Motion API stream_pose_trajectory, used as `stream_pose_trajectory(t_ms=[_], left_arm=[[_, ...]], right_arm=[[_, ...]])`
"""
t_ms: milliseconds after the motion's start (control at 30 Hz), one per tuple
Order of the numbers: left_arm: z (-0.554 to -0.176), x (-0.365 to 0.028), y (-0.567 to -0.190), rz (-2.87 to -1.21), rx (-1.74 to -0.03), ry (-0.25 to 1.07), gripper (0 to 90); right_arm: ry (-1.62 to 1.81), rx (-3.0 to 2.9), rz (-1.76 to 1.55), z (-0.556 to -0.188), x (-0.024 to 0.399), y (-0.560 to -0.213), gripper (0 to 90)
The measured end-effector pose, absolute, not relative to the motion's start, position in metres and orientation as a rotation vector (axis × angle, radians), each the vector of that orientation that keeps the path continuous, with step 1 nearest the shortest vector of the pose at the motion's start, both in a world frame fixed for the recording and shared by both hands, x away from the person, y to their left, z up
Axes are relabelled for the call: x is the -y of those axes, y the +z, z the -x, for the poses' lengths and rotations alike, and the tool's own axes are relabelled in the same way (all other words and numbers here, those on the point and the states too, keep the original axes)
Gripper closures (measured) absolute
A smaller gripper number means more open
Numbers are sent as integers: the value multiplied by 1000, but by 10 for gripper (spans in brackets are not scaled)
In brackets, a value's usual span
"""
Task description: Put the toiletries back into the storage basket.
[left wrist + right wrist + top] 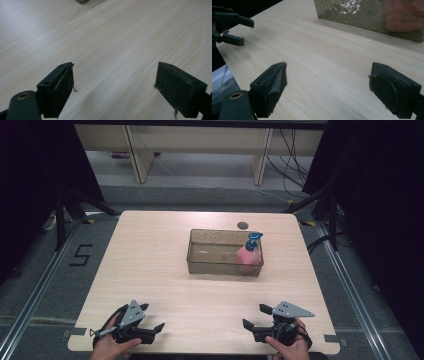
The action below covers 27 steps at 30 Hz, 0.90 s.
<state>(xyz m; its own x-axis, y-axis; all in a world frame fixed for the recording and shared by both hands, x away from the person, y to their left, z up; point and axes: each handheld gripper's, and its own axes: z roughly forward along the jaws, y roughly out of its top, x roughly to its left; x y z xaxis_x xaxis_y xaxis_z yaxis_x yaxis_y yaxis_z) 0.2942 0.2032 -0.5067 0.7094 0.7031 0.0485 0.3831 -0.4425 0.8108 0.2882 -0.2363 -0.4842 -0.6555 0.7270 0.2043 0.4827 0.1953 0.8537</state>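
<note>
A pink pump bottle point(248, 255) with a blue pump head stands upright, long axis vertical and nozzle pointing right, in the right end of a clear rectangular bin point(220, 266) on the tabletop point(165, 285). The high view shows its pump; the right claw view shows its pink body and label through the bin's wall point(362, 15). The left claw point(152, 317) and right claw point(254, 316) rest well short of the bin, both spread wide and empty.

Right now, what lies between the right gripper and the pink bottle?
Bare tabletop, then the clear bin's near wall, in the high view; the right gripper is open, the pink bottle inside.
</note>
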Motion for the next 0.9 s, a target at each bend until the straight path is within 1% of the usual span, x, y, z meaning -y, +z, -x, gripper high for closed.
stream_pose_trajectory(t_ms=[67, 433, 667, 733, 833, 900], left_arm=[[-295, -205, -505, -2108, -815, 500, 149], [-294, -204, -505, -2091, -822, 497, 149], [-295, -205, -505, -2108, -813, 501, 149], [-295, -205, -505, -2104, -815, 500, 149], [-294, -204, -505, -2087, -824, 496, 149], [-295, -205, -505, -2106, -815, 499, 149]], right_arm=[[1431, -2239, -1165, -288, 235, -486, 155], [1366, -2331, -1110, -284, 229, -490, 155], [1352, -2356, -1104, -283, 226, -492, 155], [1348, -2364, -1146, -282, 225, -492, 155], [1346, -2363, -1123, -284, 226, -494, 155], [1330, -2360, -1110, -284, 226, -493, 155]])
